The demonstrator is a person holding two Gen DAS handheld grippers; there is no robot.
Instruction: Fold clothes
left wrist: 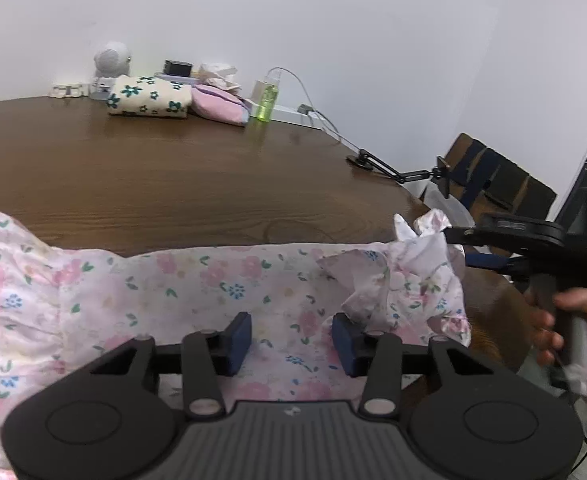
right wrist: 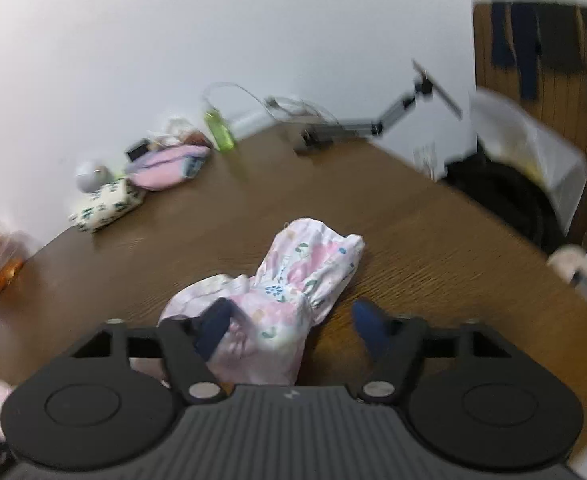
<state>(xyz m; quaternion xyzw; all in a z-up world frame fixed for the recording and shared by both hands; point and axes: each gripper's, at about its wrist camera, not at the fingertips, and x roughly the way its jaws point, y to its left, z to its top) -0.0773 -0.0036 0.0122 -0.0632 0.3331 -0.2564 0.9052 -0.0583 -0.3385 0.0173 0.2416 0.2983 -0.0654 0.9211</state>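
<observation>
Lying along the table's (left wrist: 197,168) near edge, the floral garment (left wrist: 221,280) is spread for folding; the left gripper (left wrist: 291,338) hovers over it, jaws apart, while the right gripper (right wrist: 293,326), also parted, straddles its bunched end (right wrist: 305,268), probably to lift it.

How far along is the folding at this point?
Done: two folded bundles, the cream floral bundle and pink bundle, sit at the table's far edge. In hand: the pink floral garment lies spread; both grippers open, right gripper around its bunched end. Folding remains.
</observation>
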